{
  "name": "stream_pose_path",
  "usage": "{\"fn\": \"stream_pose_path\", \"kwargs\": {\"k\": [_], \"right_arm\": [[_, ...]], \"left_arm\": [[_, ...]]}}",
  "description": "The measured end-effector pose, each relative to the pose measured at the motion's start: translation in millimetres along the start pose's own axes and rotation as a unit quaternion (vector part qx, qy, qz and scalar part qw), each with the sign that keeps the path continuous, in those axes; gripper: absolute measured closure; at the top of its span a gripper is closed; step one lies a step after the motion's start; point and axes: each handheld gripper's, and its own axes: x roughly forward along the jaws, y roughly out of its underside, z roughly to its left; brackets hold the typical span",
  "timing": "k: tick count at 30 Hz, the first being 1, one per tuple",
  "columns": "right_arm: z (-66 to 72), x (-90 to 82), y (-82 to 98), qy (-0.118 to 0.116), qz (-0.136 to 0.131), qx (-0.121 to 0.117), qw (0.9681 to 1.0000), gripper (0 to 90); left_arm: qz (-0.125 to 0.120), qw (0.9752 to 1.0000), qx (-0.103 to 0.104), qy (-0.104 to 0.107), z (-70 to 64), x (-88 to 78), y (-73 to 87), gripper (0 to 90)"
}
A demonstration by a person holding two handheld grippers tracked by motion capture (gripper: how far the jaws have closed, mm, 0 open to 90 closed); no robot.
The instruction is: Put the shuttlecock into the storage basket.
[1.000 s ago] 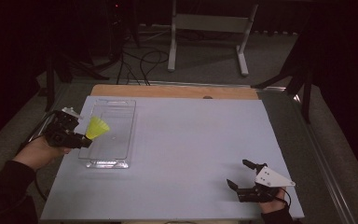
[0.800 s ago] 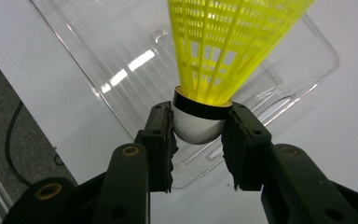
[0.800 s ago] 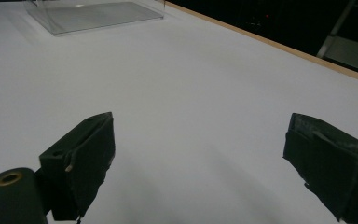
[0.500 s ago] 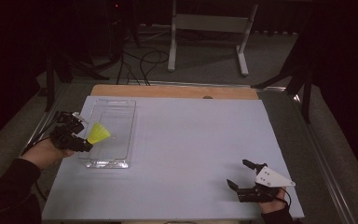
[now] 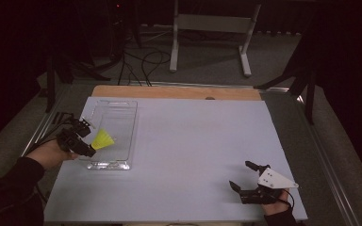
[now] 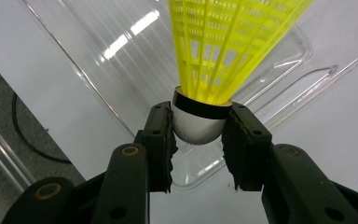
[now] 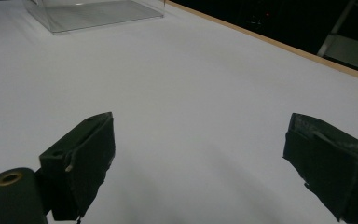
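Observation:
A yellow shuttlecock [image 5: 103,139] with a white cork base [image 6: 196,125] and a black band is held by its base in my left gripper [image 5: 88,141], which is shut on it. It hangs over the near left part of a clear plastic tray [image 5: 128,121], its yellow skirt [image 6: 228,42] pointing away over the tray's ribbed floor [image 6: 121,44]. My right gripper [image 5: 245,176] rests low at the near right of the white table [image 5: 202,141], its jaws wide open with nothing between the pads [image 7: 88,154].
The tray's near corner [image 7: 93,11] lies far across the table in the right gripper view. A wooden strip [image 5: 174,92] edges the far side of the table. Cables [image 5: 141,63] and a metal stand [image 5: 212,28] are on the floor beyond.
My left gripper has sunk with the shuttlecock and shifted slightly nearer over the tray's left side. The right gripper has stayed still.

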Motion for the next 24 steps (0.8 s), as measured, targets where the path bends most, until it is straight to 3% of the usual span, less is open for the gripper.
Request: {"fn": "stream_pose_path", "kwargs": {"k": [7, 15, 17, 20, 24], "right_arm": [[-0.2, -0.1, 0.1, 0.0, 0.0, 0.0, 1.0, 9.2], [-0.4, -0.4, 0.0, 0.0, -0.001, 0.0, 1.0, 9.2], [-0.4, -0.3, 0.0, 0.0, -0.001, -0.001, 1.0, 9.2], [-0.4, -0.5, -0.1, 0.0, -0.001, -0.001, 1.0, 9.2], [-0.6, -0.4, 0.0, 0.0, -0.001, -0.001, 1.0, 9.2]], "left_arm": [[0.025, 0.9997, -0.004, -0.006, -1.2, 4.8, -7.3, 61.2], [0.023, 0.9995, -0.018, -0.009, 0.3, -5.2, -15.0, 22.4], [0.021, 0.9996, -0.016, -0.005, -0.9, -6.8, -16.0, 20.1], [0.018, 0.9994, -0.013, 0.025, -0.3, -8.6, -16.8, 11.6], [0.008, 0.9993, -0.01, 0.035, -1.0, -11.4, -18.7, 4.2]]}}
